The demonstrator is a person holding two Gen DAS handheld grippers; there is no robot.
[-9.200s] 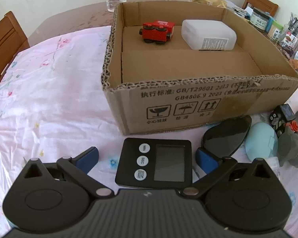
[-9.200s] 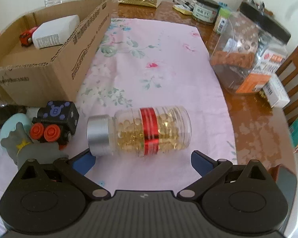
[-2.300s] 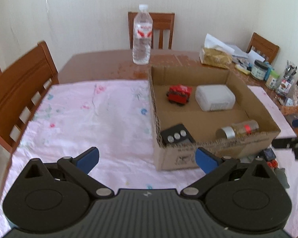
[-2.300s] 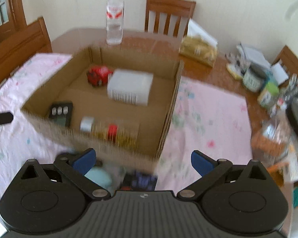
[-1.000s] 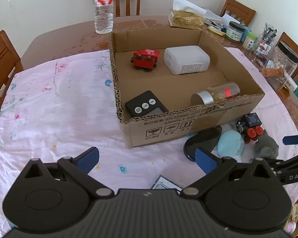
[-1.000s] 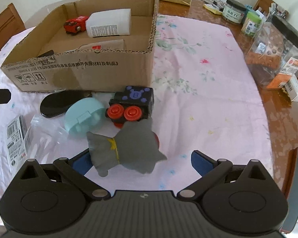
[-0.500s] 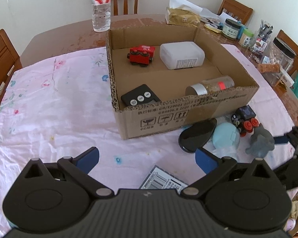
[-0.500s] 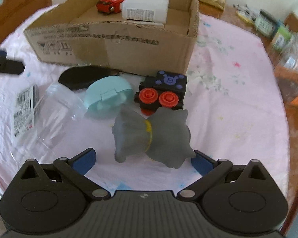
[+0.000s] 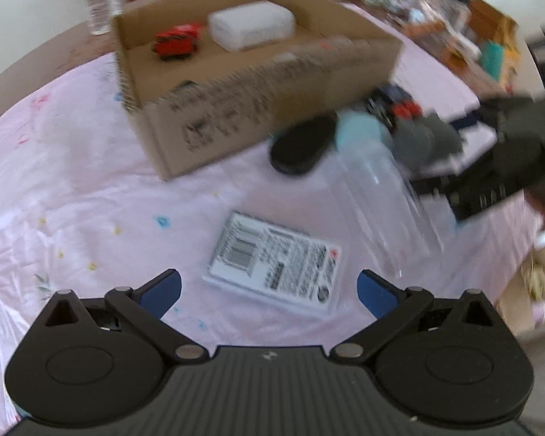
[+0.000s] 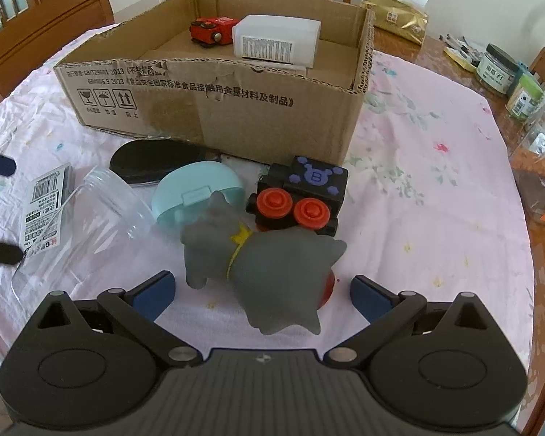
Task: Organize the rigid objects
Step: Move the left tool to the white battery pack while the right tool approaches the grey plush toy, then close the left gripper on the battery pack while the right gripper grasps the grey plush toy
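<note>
My left gripper [image 9: 269, 290] is open just above a flat white labelled pack [image 9: 276, 263] on the pink cloth. My right gripper [image 10: 261, 296] is open with a grey animal figure [image 10: 269, 265] between its fingers, not clamped. Behind the figure stand a black toy train with red wheels [image 10: 301, 196], a light blue case [image 10: 196, 190] and a black oval case [image 10: 156, 163]. A clear plastic jar [image 10: 76, 232] lies on its side at the left. The cardboard box [image 10: 214, 109] holds a red toy train [image 10: 210, 32] and a white container [image 10: 276, 41].
Jars and small containers [image 10: 508, 80] stand on the wooden table at the right. A gold pack [image 10: 399, 18] and a water bottle [image 9: 98, 0] stand behind the box. Wooden chairs [image 10: 43, 29] surround the table. The right gripper shows in the left wrist view [image 9: 505, 152].
My left gripper has dropped forward and right, over the white pack. My right gripper has closed in on the grey figure, which now sits between its fingers.
</note>
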